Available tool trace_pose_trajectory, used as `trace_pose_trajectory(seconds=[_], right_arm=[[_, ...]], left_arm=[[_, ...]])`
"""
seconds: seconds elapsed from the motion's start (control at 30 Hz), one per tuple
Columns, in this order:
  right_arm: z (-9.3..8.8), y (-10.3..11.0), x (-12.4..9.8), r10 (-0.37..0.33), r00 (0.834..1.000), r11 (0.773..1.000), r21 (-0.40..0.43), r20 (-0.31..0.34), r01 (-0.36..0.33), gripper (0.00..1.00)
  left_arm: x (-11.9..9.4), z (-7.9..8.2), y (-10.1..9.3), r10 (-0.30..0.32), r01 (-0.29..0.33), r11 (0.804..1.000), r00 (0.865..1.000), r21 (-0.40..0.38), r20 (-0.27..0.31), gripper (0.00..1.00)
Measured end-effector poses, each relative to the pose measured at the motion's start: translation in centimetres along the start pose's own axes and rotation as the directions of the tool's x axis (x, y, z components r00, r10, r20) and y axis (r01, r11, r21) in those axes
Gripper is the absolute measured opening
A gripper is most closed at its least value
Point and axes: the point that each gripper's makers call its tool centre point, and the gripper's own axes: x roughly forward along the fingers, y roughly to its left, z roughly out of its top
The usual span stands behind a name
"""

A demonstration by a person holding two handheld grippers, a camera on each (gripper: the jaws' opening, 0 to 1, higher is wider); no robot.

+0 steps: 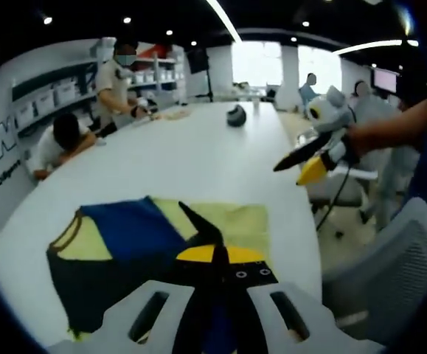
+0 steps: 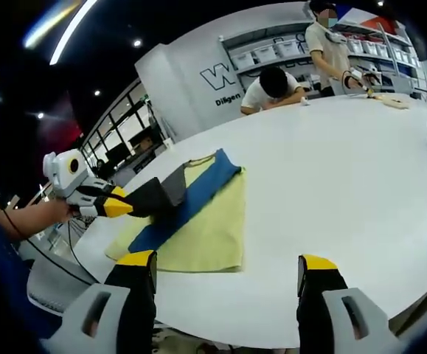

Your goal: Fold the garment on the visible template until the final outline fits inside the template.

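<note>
Under left claw (image 2: pixel 136 207), garment (image 2: pixel 198 210) on table (image 2: pixel 346 177)

Illumination is bright and even, supplied by ceiling strip lights (image 1: pixel 224 18) and small recessed downlights (image 1: pixel 127 20). The windows (image 1: pixel 272 63) at the far end are overexposed to near white. The white table (image 1: pixel 191 158) reflects light softly and carries only faint shadows. Fisheye distortion bends the table edge and shelving (image 2: pixel 287 51) strongly toward the edges. Overall sharpness is low; distant persons and the strip light (image 2: pixel 69 29) in the right gripper view appear smeared.
</note>
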Motion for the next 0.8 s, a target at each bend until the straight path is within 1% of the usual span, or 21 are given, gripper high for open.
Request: trace_pose_trajectory(seconds=[0.07, 0.1, 0.23, 0.33, 0.37, 0.4, 0.47, 0.5, 0.6, 0.67, 0.73, 0.8], right_arm=[[-0.1, -0.1, 0.0, -0.002, 1.0, 1.0, 0.0, -0.005, 0.002, 0.77], [-0.2, -0.1, 0.0, -0.002, 1.0, 1.0, -0.001, -0.006, 0.002, 0.77], [-0.1, -0.1, -0.1, -0.005, 1.0, 1.0, -0.001, -0.004, 0.005, 0.78], [0.0, -0.1, -0.2, -0.008, 1.0, 1.0, -0.001, -0.003, 0.008, 0.78], [0.0, -0.1, -0.2, -0.01, 1.0, 1.0, -0.003, -0.003, 0.01, 0.78], [0.0, -0.1, -0.2, -0.01, 1.0, 1.0, -0.005, -0.003, 0.01, 0.77], [0.1, 0.0, -0.3, -0.012, 1.0, 1.0, -0.004, 0.001, 0.012, 0.77], [0.2, 0.1, -0.4, -0.013, 1.0, 1.0, -0.002, 0.003, 0.013, 0.77], [0.2, 0.2, -0.5, -0.014, 1.0, 1.0, -0.001, 0.006, 0.014, 0.77], [0.1, 0.3, -0.6, -0.014, 1.0, 1.0, 0.005, 0.003, 0.014, 0.77], [0.2, 0.4, -0.6, -0.015, 1.0, 1.0, 0.012, 0.002, 0.015, 0.77], [0.4, 0.6, -0.7, -0.017, 1.0, 1.0, 0.005, 0.001, 0.017, 0.77]], left_arm=[[0.3, -0.4, -0.3, 0.009, -0.009, 1.0, 1.0, -0.002, -0.005, 0.04], [0.7, -1.2, -0.5, 0.006, -0.007, 1.0, 1.0, -0.02, -0.018, 0.04], [1.2, -2.3, -1.7, -0.004, 0.004, 1.0, 0.999, -0.015, -0.037, 0.07], [1.4, -2.6, -2.8, -0.024, 0.024, 1.0, 0.999, -0.012, -0.04, 0.14], [1.4, -2.7, -2.8, -0.023, 0.022, 1.0, 0.999, -0.011, -0.033, 0.16], [1.3, -2.5, -2.9, -0.018, 0.018, 1.0, 1.0, -0.024, -0.008, 0.17], [0.8, -2.2, -3.6, -0.003, 0.003, 0.999, 1.0, -0.048, 0.007, 0.17], [0.3, -2.4, -3.0, 0.018, -0.017, 0.999, 1.0, -0.042, 0.013, 0.17], [-0.4, -2.4, -2.1, 0.057, -0.056, 0.997, 0.998, -0.044, 0.02, 0.21], [-1.4, -2.7, -0.8, 0.103, -0.101, 0.993, 0.994, -0.056, 0.028, 0.24], [-3.3, -3.6, 1.8, 0.199, -0.195, 0.978, 0.979, -0.08, 0.053, 0.25], [-4.6, -4.3, 3.4, 0.258, -0.253, 0.963, 0.965, -0.095, 0.05, 0.27]])
